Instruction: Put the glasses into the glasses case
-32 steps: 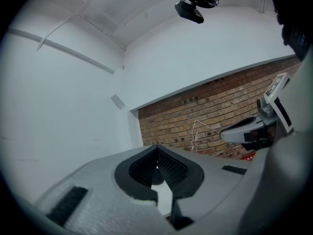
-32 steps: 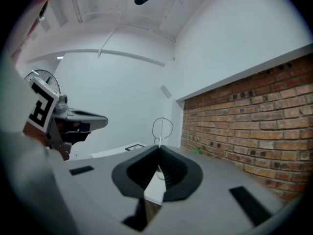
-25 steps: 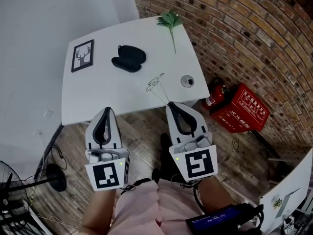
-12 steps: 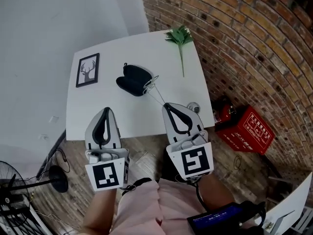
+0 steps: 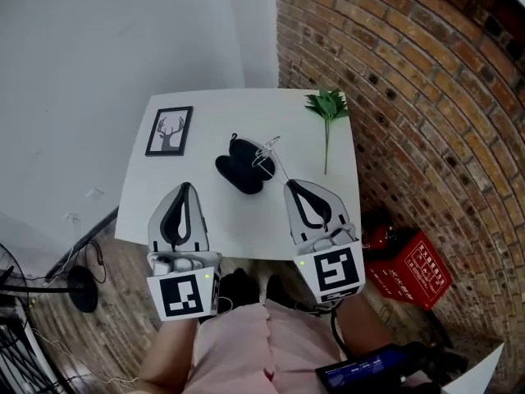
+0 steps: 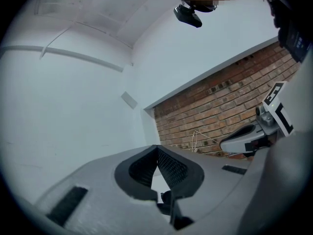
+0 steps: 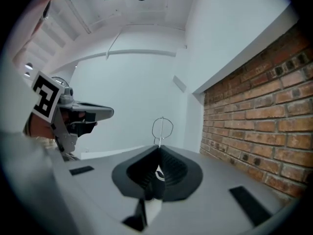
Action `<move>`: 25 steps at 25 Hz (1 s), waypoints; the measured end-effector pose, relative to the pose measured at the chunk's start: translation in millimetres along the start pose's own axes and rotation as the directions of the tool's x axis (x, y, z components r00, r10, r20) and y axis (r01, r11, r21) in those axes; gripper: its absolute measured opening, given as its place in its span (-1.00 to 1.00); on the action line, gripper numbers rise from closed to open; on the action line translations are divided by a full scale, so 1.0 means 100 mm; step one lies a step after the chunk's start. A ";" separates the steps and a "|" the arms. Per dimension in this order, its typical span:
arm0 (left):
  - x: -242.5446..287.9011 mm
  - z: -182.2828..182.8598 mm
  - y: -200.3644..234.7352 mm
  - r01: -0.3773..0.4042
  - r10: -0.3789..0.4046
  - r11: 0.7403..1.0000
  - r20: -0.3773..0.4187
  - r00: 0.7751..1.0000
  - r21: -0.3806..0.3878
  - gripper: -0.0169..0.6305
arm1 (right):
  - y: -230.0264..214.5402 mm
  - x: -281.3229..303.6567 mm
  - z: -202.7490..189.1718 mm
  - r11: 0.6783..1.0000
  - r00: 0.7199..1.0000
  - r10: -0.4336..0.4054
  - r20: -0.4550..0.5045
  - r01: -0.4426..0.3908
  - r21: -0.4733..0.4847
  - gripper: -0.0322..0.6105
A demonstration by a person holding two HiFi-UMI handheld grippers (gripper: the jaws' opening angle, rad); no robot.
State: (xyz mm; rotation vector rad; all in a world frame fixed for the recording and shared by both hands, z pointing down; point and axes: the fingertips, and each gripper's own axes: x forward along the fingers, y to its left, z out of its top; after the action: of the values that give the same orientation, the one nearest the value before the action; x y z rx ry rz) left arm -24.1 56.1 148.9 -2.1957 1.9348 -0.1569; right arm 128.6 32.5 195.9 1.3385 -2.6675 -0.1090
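A framed deer picture (image 5: pixel 168 130) lies at the counter's (image 5: pixel 238 220) far left, a green plant sprig (image 5: pixel 328 109) at its far right. The open black glasses case (image 5: pixel 239 167) sits mid-counter with nothing in front of it. The right gripper (image 5: pixel 289 185) points level, its fingers (image 7: pixel 171 168) pinched on a temple of the wire-rimmed glasses (image 5: pixel 266 149), whose lenses hang over the case's right side. The left gripper (image 5: pixel 184 187) is level alongside, its fingers (image 6: pixel 171 166) closed on nothing. White wall left, brick wall right, and a red box (image 5: pixel 420 268) on the wooden floor.

Thin wire-framed glasses (image 5: pixel 267 149) hang over the open black glasses case (image 5: pixel 238 169).
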 end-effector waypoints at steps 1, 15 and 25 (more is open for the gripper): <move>0.01 -0.02 0.03 -0.010 0.010 1.000 -0.004 1.000 -0.001 -0.95 | 0.01 0.04 -0.01 1.000 1.000 0.012 -0.004 -0.012 -0.002 -0.86; 0.34 -0.53 0.20 -0.005 0.001 0.999 -0.099 0.995 -0.044 -0.95 | 0.15 0.53 -0.55 0.996 0.987 0.089 -0.137 -0.086 0.022 -0.86; 0.50 -0.92 0.19 0.004 -0.016 0.997 -0.166 0.986 -0.075 -0.94 | 0.21 0.70 -1.02 0.991 0.963 0.135 -0.233 -0.127 0.051 -0.86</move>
State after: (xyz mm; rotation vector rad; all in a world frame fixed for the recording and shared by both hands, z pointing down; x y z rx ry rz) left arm -56.2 -3.7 230.9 -2.3072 2.0474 -0.2835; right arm 87.7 -10.4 306.3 1.1025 -2.5560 0.1072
